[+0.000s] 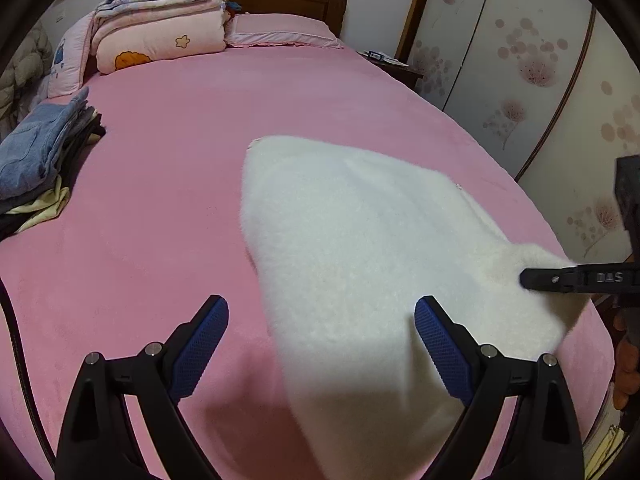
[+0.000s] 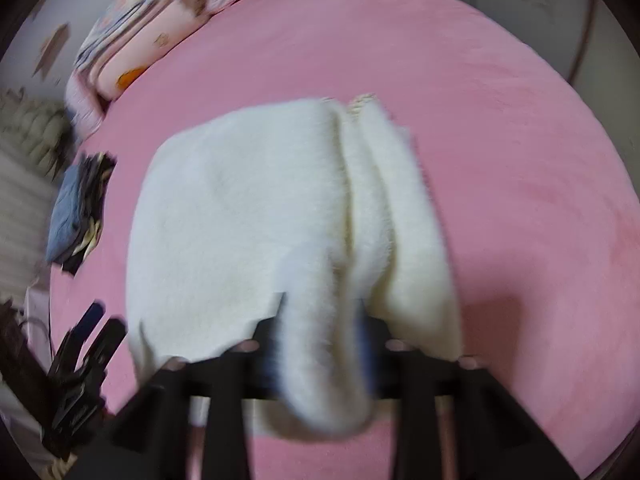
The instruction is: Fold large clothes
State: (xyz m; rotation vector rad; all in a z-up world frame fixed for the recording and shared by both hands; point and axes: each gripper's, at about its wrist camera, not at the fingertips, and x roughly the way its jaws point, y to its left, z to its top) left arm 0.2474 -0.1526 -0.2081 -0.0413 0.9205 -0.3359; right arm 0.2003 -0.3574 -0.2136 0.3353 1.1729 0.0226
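Observation:
A white fluffy garment (image 1: pixel 360 240) lies folded on the pink bed (image 1: pixel 160 220). My left gripper (image 1: pixel 322 320) hovers over its near edge, blue pads (image 1: pixel 208 340) wide apart and open, nothing held between them. At the right edge of the left wrist view, my right gripper (image 1: pixel 532 278) has lifted one corner of the garment. The right wrist view is blurred. There a thick fold of the white garment (image 2: pixel 240 220) hangs between the fingers of the right gripper (image 2: pixel 320 348), which is shut on it. The left gripper (image 2: pixel 88 344) shows at lower left.
A pile of folded clothes (image 1: pixel 36 160) with jeans on top sits at the bed's left side. Folded quilts (image 1: pixel 160 28) and a pink pillow (image 1: pixel 280 32) lie by the wooden headboard. A nightstand (image 1: pixel 396 68) and flowered wardrobe doors (image 1: pixel 520 60) stand on the right.

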